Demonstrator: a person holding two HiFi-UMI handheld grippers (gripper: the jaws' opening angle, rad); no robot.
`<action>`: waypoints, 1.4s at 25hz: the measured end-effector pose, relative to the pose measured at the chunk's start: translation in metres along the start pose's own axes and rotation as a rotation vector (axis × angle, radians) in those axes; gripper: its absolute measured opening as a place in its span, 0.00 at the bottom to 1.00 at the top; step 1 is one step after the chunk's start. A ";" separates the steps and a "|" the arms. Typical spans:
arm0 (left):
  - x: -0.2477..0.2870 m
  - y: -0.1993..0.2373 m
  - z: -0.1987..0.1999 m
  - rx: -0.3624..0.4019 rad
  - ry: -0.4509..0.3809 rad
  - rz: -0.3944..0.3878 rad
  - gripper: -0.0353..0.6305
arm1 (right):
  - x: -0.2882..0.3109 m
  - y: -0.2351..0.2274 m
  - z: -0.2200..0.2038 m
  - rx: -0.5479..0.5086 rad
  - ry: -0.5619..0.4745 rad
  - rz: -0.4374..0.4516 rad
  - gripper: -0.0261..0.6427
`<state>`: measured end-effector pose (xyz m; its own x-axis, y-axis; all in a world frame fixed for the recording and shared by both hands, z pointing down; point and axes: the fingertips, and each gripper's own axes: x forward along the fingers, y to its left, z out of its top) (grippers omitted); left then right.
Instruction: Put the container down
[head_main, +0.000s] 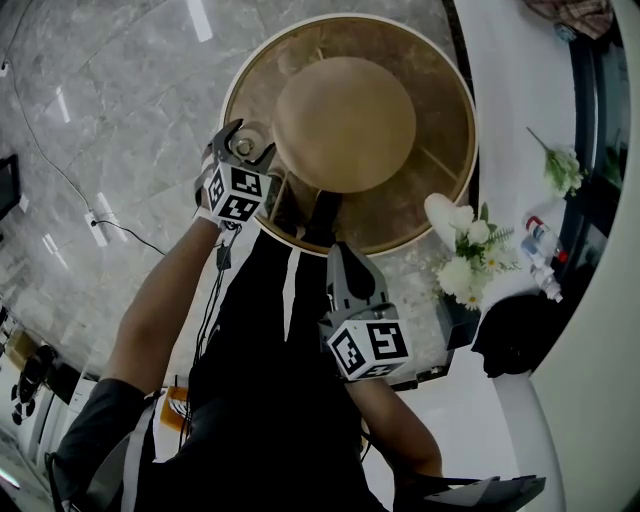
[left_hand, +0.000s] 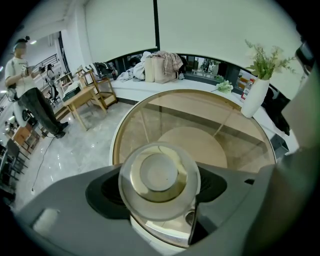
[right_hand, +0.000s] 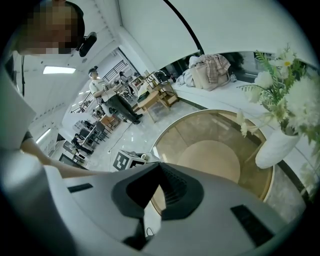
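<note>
A small round clear glass container (left_hand: 158, 181) with a lid sits between the jaws of my left gripper (left_hand: 159, 200), which is shut on it. In the head view this left gripper (head_main: 241, 150) holds the container (head_main: 243, 147) at the left rim of the round glass table (head_main: 455, 90). The table (left_hand: 150, 112) has a gold rim and a round wooden base under the glass. My right gripper (head_main: 343, 255) is lower, near the table's front edge, with its jaws shut and nothing between them. In the right gripper view the right gripper (right_hand: 159, 197) points towards the table (right_hand: 215, 125).
A white vase with white flowers (head_main: 462, 250) stands at the table's right edge; this vase (right_hand: 276, 145) is close to my right gripper. A white curved ledge (left_hand: 165, 85) carries a pile of clothes. Wooden furniture (left_hand: 82, 95) and a person (left_hand: 30, 95) stand at the left.
</note>
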<state>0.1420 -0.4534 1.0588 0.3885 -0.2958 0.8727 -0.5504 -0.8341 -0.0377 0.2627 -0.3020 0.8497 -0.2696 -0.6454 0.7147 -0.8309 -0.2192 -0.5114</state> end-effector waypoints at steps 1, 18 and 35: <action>0.001 0.000 0.000 0.000 -0.001 0.001 0.56 | 0.000 -0.001 0.000 0.000 0.000 -0.001 0.05; 0.014 0.000 -0.009 -0.055 0.010 0.012 0.56 | -0.002 -0.008 -0.010 0.008 0.014 -0.016 0.05; 0.015 -0.001 -0.011 -0.045 -0.021 -0.013 0.57 | -0.003 0.002 -0.014 -0.002 0.001 -0.019 0.05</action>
<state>0.1407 -0.4518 1.0771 0.4110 -0.2950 0.8626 -0.5777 -0.8162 -0.0039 0.2548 -0.2900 0.8533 -0.2540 -0.6404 0.7248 -0.8370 -0.2300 -0.4965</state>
